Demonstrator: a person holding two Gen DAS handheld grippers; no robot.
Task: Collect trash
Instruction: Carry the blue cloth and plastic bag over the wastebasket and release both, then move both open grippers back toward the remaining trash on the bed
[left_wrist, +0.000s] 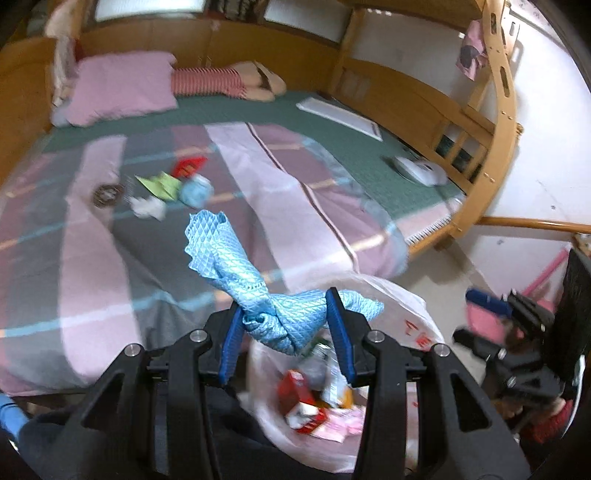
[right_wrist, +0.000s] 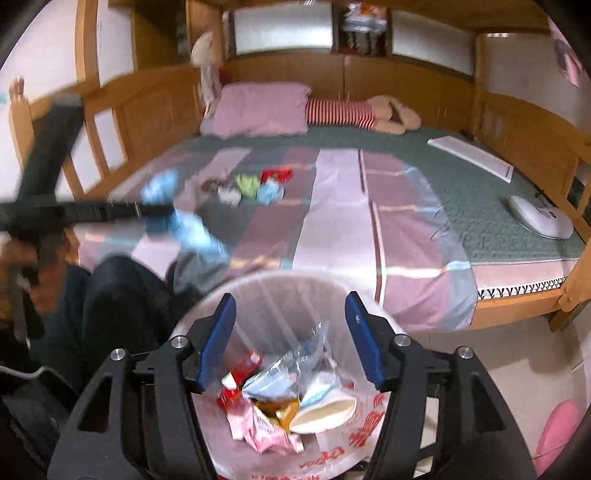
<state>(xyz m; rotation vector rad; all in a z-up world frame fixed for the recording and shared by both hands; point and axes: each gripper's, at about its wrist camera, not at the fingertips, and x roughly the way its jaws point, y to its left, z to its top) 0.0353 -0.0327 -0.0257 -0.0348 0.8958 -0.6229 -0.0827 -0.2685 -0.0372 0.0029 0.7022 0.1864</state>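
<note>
- Blue cloth (left_wrist: 258, 295) is sitting pinched between the left gripper (left_wrist: 286, 332) fingers, hanging right above the bag (left_wrist: 406, 306) beside the bed (left_wrist: 147, 277).
- Bag's holding wrappers (right_wrist: 273, 398) already, red and pink stuff mostly.
- Right gripper (right_wrist: 291, 339) is hovering over the bag mouth, jaws spread wide, gripping nothing.
- More scraps (left_wrist: 162, 188) are lying on the bedspread, well apart from the bag.
- Pillow (left_wrist: 118, 86) is resting at the far end.

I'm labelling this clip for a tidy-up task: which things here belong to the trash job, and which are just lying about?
Part of the job:
blue cloth in the left gripper
trash bag under the right gripper
scraps on the bedspread

Just lying about:
pink pillow
striped cushion
white board
white device
</note>
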